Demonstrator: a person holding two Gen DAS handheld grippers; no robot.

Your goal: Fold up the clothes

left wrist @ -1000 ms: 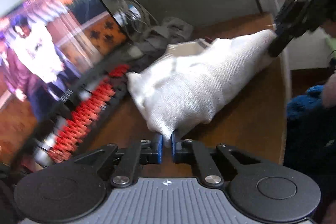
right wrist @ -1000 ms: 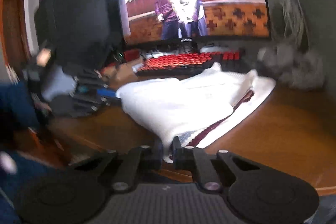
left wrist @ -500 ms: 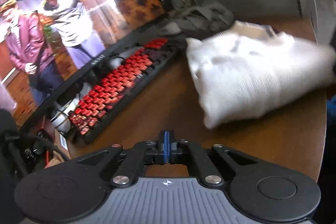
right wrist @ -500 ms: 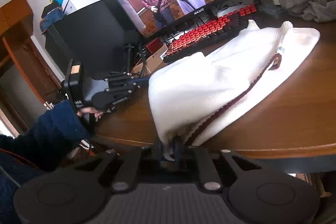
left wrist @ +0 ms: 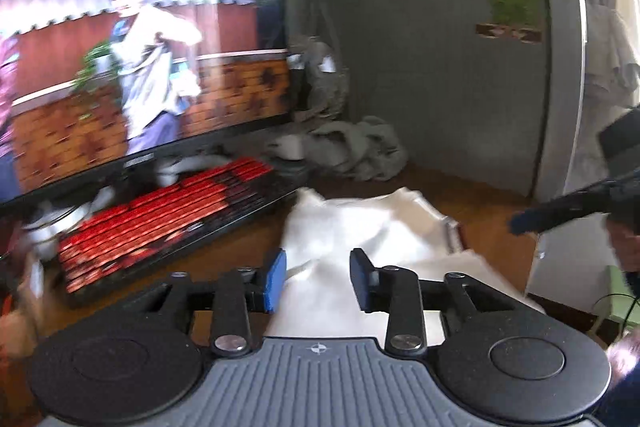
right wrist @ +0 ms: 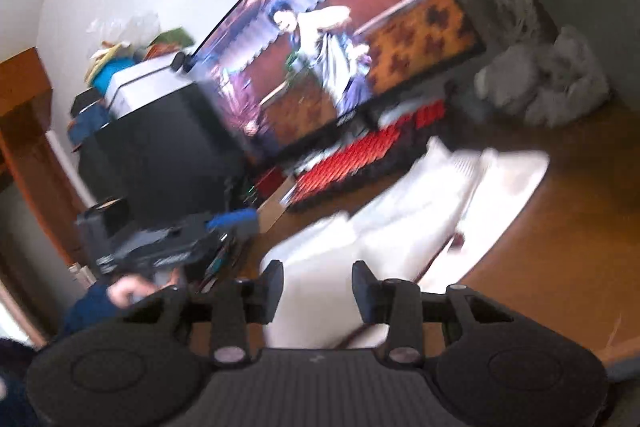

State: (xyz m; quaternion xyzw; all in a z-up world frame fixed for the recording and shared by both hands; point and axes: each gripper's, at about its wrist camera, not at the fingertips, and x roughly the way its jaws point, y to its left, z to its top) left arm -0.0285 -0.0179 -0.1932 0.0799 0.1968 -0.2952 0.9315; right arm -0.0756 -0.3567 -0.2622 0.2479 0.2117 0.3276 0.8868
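1. Left wrist view: my left hand-held gripper (left wrist: 317,279) sits at the lower centre of the frame, its blue pads spread apart and released, gripping nothing.
2. The white garment (left wrist: 360,239) lies in a loose heap on the brown desk (left wrist: 492,219), filling the centre of the frame just past the pads. A dark red trim strip shows at its right edge.
3. Right wrist view: my right hand-held gripper (right wrist: 318,291) is at the lower centre, likewise spread and empty. The view is tilted and blurred.
4. There the garment runs from the lower centre up towards the right.
5. A red keyboard (left wrist: 168,215) lies left of centre, close to the cloth, under a lit monitor (left wrist: 136,51) in the upper left. Grey cloth (left wrist: 356,147) is bunched at the desk's back.
6. My judgement: the garment is part folded and needs a fresh grip. I should take one outer edge in each hand-held gripper, catching only the top layer.
7. I should lift low and lay the fold flat, clear of the keyboard.
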